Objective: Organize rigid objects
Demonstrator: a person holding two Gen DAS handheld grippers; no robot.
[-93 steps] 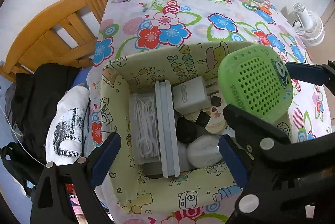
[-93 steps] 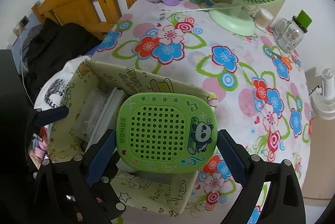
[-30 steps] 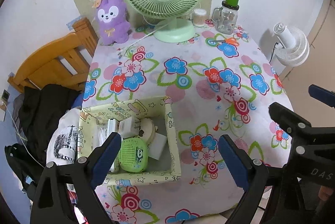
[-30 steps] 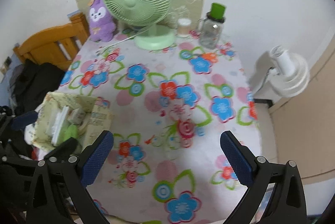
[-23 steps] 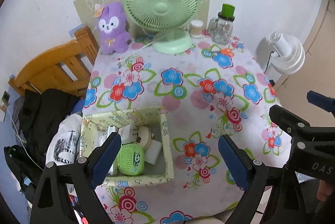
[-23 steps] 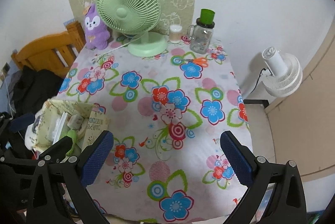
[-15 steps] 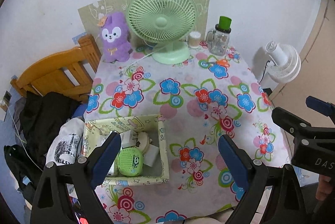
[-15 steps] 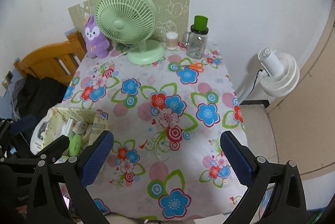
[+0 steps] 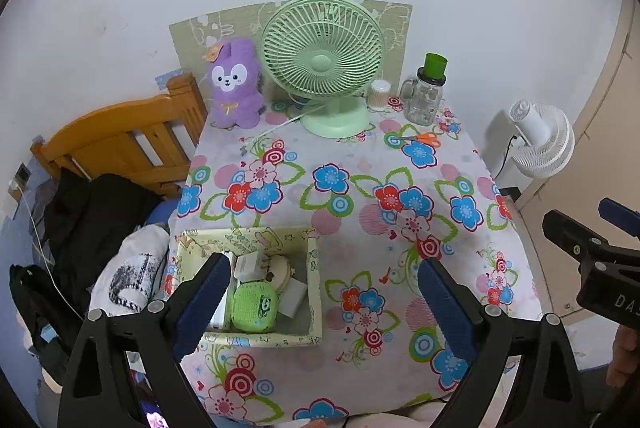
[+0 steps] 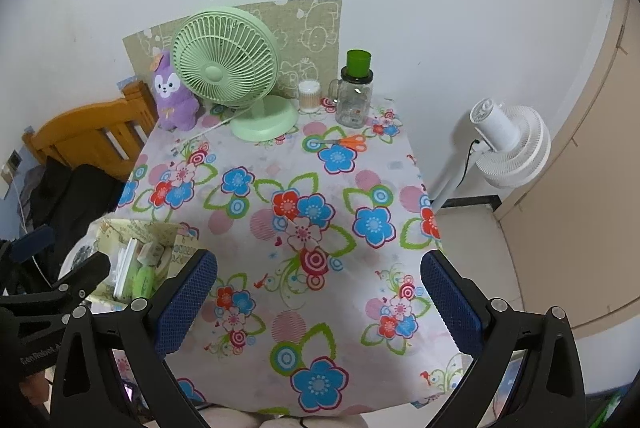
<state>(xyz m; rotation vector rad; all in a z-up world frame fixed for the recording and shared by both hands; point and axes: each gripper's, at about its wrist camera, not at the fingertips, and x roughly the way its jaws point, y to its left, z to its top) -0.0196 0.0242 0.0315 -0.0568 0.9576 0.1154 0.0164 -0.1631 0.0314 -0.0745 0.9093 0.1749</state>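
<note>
Both my grippers are hanging spread and empty above the table.

My left gripper (image 9: 322, 302) and right gripper (image 10: 319, 292) are gaping; the green panda case (image 9: 255, 307) is lying in the box (image 9: 314, 278), looking light, stiff, slick — I'd be pinching its flat faces.

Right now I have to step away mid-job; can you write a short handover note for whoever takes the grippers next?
Left gripper: open, empty, held back above the table's near edge.
Right gripper: open, empty, also held back.
Storage box sits at the near left corner of the table. Inside: green speaker, white charger and other small items.
Done: speaker is in the box.
Left: orange scissors lie loose near the glass jar; possibly box them next.
</note>
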